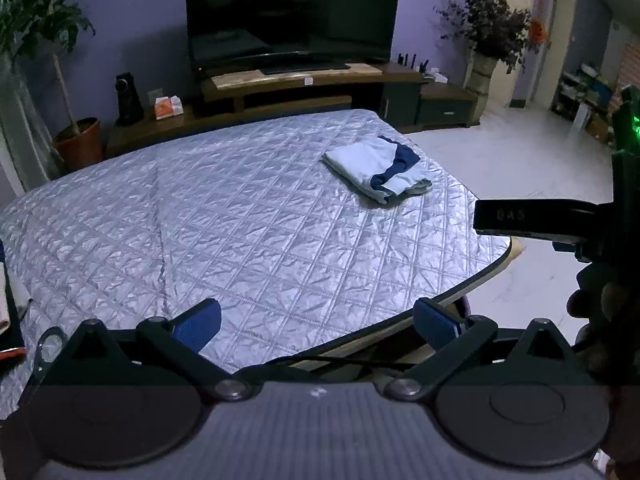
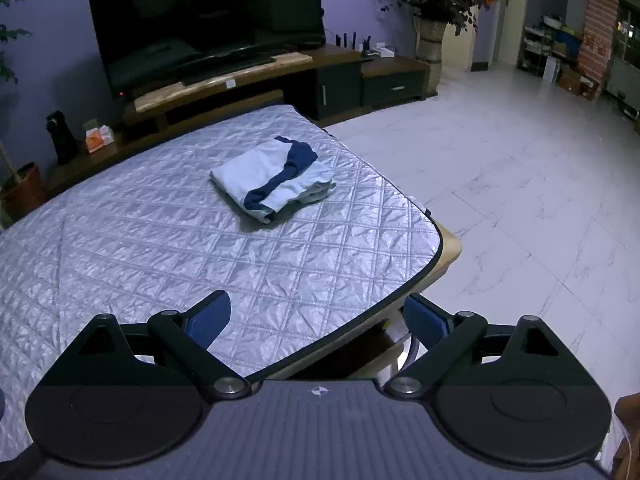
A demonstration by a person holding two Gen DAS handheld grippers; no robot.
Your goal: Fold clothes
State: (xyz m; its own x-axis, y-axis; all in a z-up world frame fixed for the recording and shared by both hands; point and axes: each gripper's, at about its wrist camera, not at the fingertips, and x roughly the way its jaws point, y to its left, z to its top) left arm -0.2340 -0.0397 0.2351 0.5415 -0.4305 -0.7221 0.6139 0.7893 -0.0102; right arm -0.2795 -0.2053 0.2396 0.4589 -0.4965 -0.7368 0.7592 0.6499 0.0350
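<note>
A folded light-blue garment with a navy band [image 1: 378, 168] [image 2: 274, 182] lies on the quilted silver table cover [image 1: 224, 216] [image 2: 160, 240], near its far right corner. My left gripper [image 1: 318, 322] hovers over the near right edge of the table, open and empty, well short of the garment. My right gripper [image 2: 318, 318] is also open and empty, held above the table's near right corner with its right finger out past the edge. The body of the right gripper [image 1: 560, 224] shows at the right side of the left wrist view, held by a hand [image 1: 596, 312].
A TV [image 1: 292, 12] on a low wooden stand [image 1: 304, 92] runs behind the table. Potted plants [image 1: 52, 60] [image 2: 432, 0] stand at both ends. White tiled floor [image 2: 520, 200] opens to the right. Some items [image 1: 8, 308] lie at the table's left edge.
</note>
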